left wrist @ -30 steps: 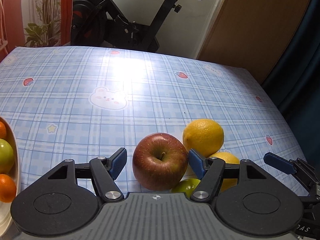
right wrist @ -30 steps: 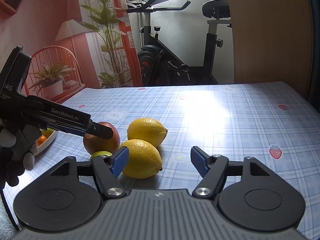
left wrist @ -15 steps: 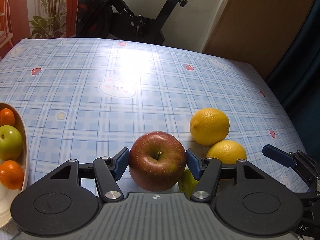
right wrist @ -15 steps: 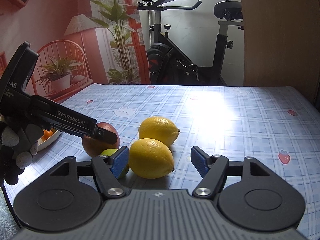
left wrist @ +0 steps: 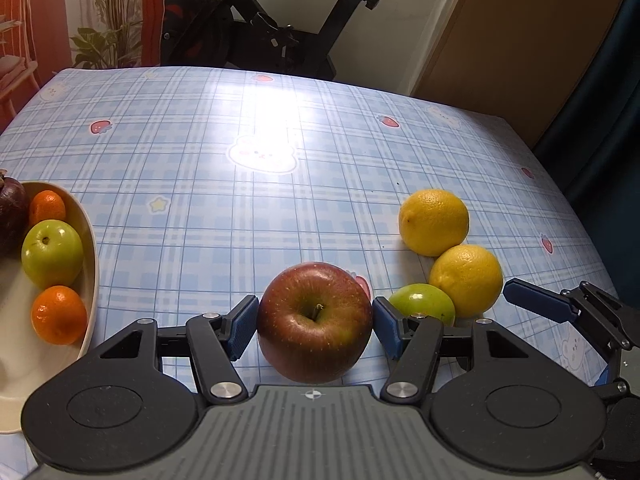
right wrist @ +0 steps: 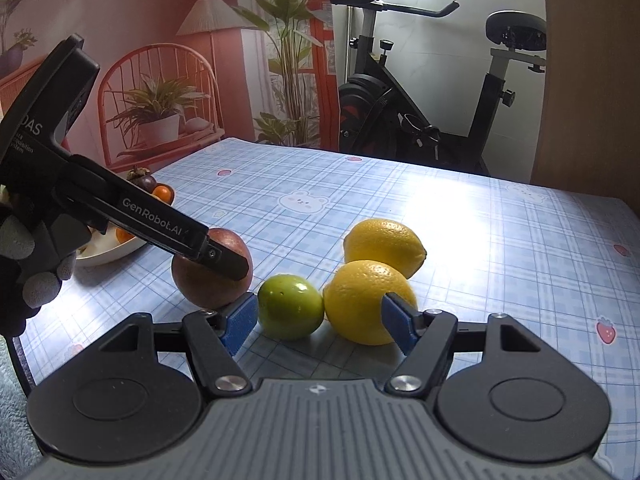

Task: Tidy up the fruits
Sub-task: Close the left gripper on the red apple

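Closing since a second ago, the left gripper (left wrist: pixel 314 322) now pinches the red apple (left wrist: pixel 315 322), off the tablecloth left of the green fruit (left wrist: pixel 423 302), bowl-bound; the right gripper (right wrist: pixel 320 322) stays spread.

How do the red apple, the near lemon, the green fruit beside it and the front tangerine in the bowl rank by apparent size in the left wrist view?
1. red apple, though nearest the camera
2. near lemon
3. green fruit, partly hidden by a fingertip, and front tangerine: too alike to rank
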### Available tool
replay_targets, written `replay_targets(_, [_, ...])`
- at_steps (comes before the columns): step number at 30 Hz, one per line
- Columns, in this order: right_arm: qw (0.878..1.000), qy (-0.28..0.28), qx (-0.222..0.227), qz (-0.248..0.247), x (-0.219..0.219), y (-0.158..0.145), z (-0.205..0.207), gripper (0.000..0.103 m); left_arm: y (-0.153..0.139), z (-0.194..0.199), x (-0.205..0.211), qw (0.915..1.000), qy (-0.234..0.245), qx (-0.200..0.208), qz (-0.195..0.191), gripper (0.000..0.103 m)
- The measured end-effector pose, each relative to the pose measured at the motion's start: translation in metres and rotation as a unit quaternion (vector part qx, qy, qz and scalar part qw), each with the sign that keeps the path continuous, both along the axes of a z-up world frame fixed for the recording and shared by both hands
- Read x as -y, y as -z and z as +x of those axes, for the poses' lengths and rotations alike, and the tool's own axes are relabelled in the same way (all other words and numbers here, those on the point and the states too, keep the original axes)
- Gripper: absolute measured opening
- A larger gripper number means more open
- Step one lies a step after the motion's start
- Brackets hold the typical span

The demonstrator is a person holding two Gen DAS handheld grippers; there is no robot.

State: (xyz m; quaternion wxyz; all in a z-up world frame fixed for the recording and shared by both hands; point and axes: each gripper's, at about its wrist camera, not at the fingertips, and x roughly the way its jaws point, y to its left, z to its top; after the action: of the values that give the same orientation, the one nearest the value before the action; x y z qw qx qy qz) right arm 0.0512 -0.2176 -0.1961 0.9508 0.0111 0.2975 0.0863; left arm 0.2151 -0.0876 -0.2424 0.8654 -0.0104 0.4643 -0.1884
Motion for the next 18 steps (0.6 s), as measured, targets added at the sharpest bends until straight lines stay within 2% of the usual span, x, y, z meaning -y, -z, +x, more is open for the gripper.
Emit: replay_targets(18, [0.997,-0.063,-0.044,0.003,-0.032,0.023,-0.002,0.071,0.001,-0.023,-0.004,0.9998,0.008,-0.017,-0.012,0.064])
